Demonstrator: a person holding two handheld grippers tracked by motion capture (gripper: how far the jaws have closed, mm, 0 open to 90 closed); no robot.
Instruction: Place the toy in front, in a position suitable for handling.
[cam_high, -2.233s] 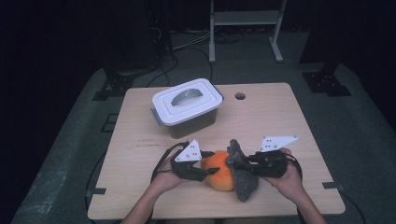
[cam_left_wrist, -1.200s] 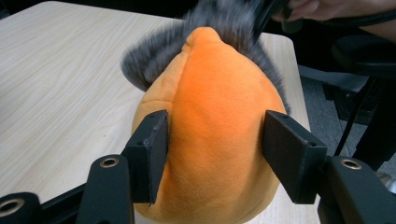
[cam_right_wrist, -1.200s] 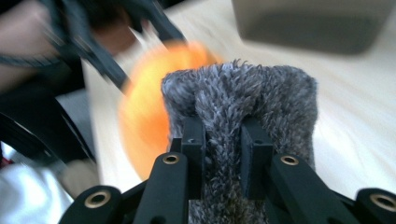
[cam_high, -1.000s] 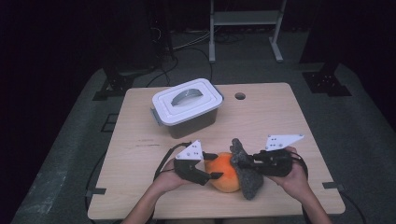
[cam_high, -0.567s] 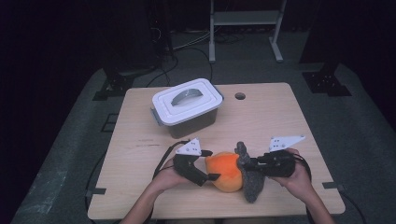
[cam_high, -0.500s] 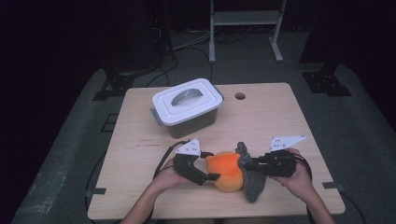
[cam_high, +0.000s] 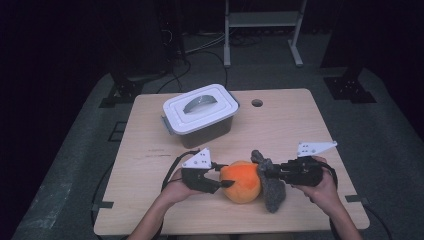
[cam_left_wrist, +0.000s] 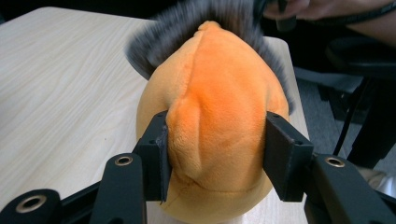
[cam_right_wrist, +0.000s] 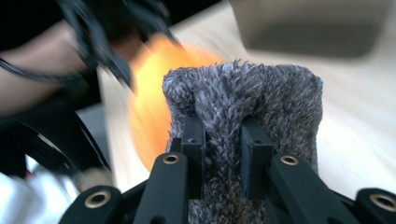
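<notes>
Toward the far side of the tabletop (cam_high: 300, 125), a lidded white box (cam_high: 200, 114) with a grey handle, well apart from the hands; beside it a round hole (cam_high: 257, 103). Nothing between box and toy. Near the front edge, an orange plush toy (cam_high: 241, 181) with a grey furry part (cam_high: 270, 186) on its right. Left claw (cam_high: 223, 180) clamped on the orange body, pads (cam_left_wrist: 156, 156) pressing both sides. Right claw (cam_high: 264, 174) pinching the grey fur. From the right gripper view, fur (cam_right_wrist: 243, 98) bunched between close jaws, orange blurred behind. On the floor beyond, cables and a stand's legs (cam_high: 262, 30).
</notes>
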